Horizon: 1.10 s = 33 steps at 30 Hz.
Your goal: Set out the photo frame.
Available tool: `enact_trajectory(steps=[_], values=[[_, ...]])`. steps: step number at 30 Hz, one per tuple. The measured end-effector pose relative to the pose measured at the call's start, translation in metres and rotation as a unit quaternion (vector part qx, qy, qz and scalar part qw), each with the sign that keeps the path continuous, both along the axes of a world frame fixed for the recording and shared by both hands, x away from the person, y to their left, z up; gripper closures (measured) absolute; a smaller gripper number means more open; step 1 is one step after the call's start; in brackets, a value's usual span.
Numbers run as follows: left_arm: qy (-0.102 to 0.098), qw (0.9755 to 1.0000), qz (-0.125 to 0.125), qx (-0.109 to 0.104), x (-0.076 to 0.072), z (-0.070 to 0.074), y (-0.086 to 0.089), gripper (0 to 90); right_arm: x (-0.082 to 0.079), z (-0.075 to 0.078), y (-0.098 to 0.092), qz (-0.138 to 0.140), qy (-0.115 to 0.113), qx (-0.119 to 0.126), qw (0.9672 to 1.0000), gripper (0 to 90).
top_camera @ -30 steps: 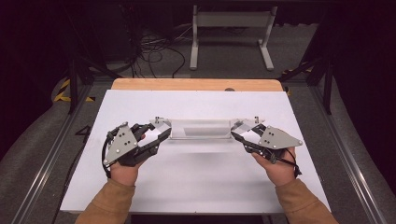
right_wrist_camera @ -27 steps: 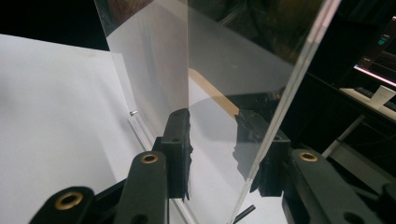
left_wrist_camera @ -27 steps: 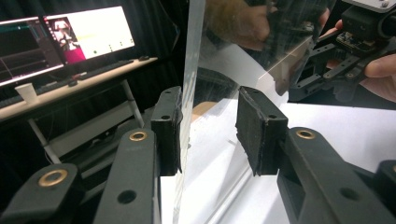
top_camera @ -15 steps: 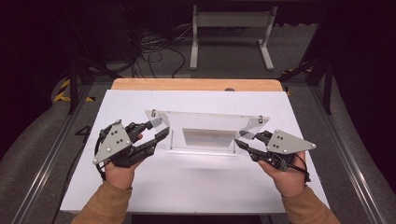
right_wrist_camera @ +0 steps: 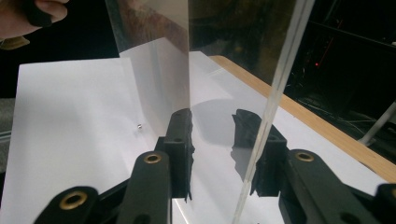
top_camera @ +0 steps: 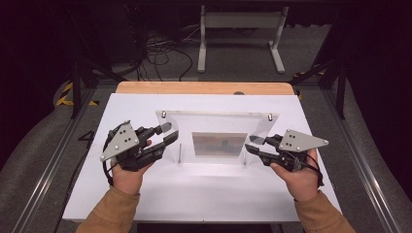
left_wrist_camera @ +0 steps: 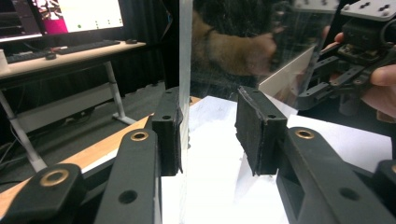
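A clear acrylic panel stands upright on the white table, with a dark picture insert at its middle and small bolts at its top corners. My left gripper straddles its left edge. In the left gripper view that edge rests against one pad while the other pad stands well apart, so the gripper is open. My right gripper straddles the panel's right edge; its pads sit apart, and the thick clear edge crosses in front of one pad.
The white sheet covers a wooden tabletop whose far edge shows. Behind it are dark floor, cables and a white desk frame. A tiny loose bolt lies on the table. A monitor on a desk stands off to the side.
The panel has risen from lying low between the grippers to standing upright. Both hands have drawn back toward the near edge and spread slightly outward.
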State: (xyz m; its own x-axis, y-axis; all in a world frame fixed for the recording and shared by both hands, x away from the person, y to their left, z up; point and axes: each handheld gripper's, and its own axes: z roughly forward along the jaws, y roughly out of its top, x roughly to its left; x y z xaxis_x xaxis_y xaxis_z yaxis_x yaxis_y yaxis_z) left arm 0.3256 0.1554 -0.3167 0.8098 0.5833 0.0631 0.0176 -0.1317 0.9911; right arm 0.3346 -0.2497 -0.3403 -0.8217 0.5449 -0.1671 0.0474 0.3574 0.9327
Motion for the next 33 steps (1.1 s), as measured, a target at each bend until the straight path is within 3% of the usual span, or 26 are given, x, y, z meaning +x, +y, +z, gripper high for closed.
enact_trajectory(steps=[4,13,17,20,27,33], values=[[0.004,1.0000,0.000,-0.004,0.004,0.000,0.000,63.4,0.004,0.000,-0.001,-0.001,0.005,0.005,1.0000,63.6],[-0.009,0.9995,0.022,0.021,0.024,-0.003,-0.008,55.3,0.018,-0.006,-0.001,-0.003,-0.015,0.028,0.9995,60.8],[0.004,0.9994,0.021,0.026,0.033,-0.013,-0.013,53.8,0.024,-0.008,-0.001,-0.010,-0.016,0.037,0.9991,58.9],[0.012,0.9998,0.006,0.012,0.040,-0.018,-0.015,44.7,0.029,-0.010,-0.001,-0.019,-0.010,0.041,0.9989,54.6],[0.043,0.9989,-0.017,-0.003,0.055,-0.023,-0.014,36.5,0.044,-0.013,0.001,-0.028,0.002,0.048,0.9985,46.0],[0.045,0.9988,-0.017,0.003,0.062,-0.026,-0.016,33.1,0.053,-0.015,0.002,-0.027,0.020,0.068,0.9971,37.9]])
